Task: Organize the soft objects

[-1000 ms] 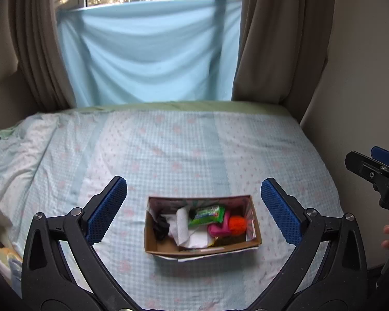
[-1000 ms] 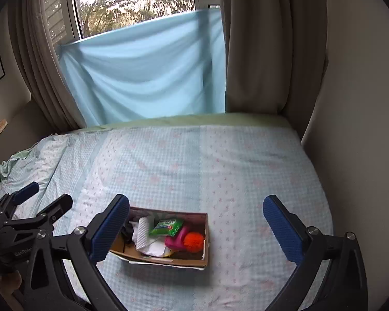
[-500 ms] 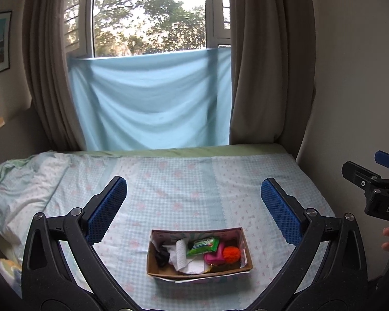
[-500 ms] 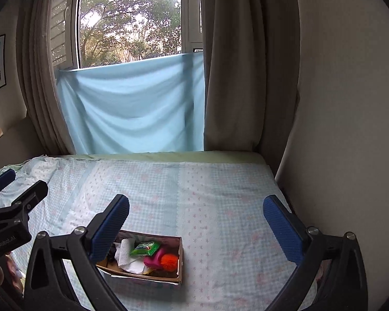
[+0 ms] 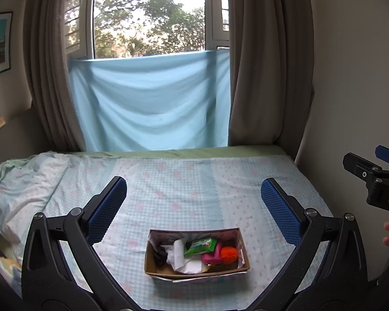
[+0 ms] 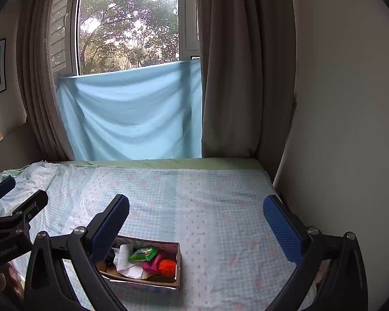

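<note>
A cardboard box (image 5: 196,252) is placed on the bed (image 5: 184,181), and inside it are seen a white paper towel (image 5: 182,256), a green packet (image 5: 201,245), a pink object (image 5: 212,256), an orange ball (image 5: 229,254) and something dark (image 5: 160,255). The left gripper (image 5: 193,210) is held above the bed with its fingers (image 5: 106,208) wide apart and nothing between them. The right gripper (image 6: 195,226) is likewise held spread and empty, with the box near its left finger (image 6: 111,226).
</note>
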### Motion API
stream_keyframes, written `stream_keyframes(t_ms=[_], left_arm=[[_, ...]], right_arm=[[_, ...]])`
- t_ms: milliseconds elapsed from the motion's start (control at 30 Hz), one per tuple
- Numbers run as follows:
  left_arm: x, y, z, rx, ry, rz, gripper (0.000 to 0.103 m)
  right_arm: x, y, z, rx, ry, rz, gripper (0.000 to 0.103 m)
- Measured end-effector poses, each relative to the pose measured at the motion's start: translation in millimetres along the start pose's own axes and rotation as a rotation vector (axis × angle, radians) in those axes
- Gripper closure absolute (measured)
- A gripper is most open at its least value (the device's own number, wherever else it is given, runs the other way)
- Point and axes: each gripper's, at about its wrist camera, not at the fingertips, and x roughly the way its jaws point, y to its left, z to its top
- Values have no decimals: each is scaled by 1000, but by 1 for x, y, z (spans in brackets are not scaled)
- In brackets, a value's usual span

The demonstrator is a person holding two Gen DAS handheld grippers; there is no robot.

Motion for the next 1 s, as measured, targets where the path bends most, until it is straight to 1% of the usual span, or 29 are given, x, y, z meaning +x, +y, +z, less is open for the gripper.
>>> stream_keyframes(t_ms=[1000], left_arm=[[0, 0, -2, -11, -5, 15, 0]], right_arm=[[-1, 4, -3, -1, -5, -12, 0]])
